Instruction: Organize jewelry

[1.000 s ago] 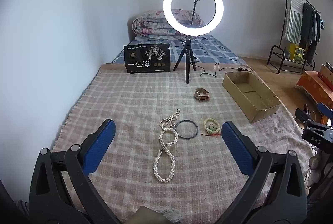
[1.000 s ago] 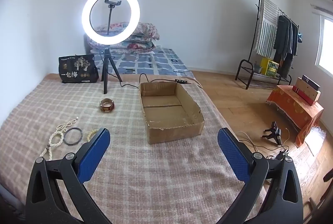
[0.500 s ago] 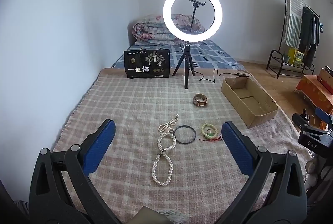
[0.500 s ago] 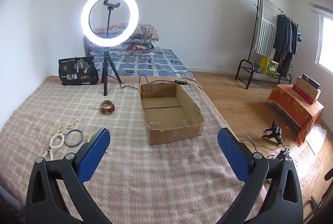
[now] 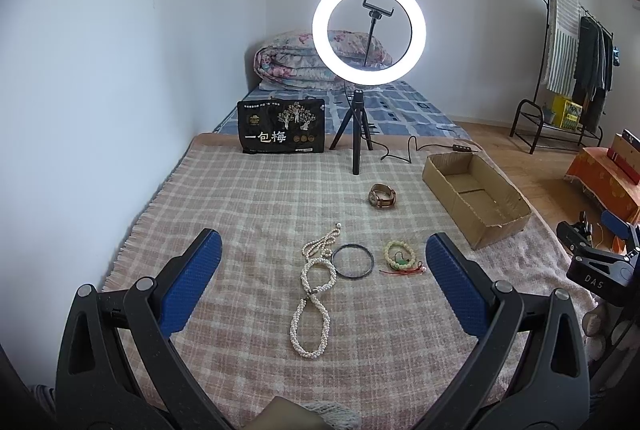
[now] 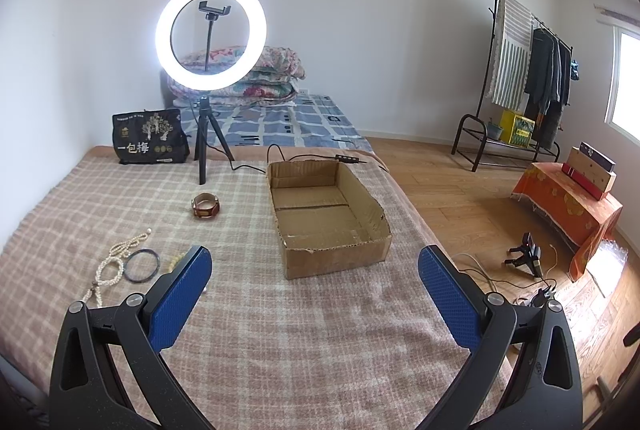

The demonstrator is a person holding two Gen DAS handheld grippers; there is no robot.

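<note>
Likely limp and light, the pearl necklace (image 5: 314, 294) should be pinched mid-strand; left gripper (image 5: 320, 282) and right gripper (image 6: 316, 294) both gape wide, empty.

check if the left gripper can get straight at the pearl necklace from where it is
Probably yes. The left gripper is open, and the pearl necklace lies loose on the blanket between its fingers' line of sight, nothing covering it. Only the dark bangle touches its upper loop.

Matt corrugated cardboard box (image 6: 328, 214) rests on a fuzzy woven plaid blanket (image 6: 280, 330); pearl necklace (image 5: 314, 294) gleams glossy.
</note>
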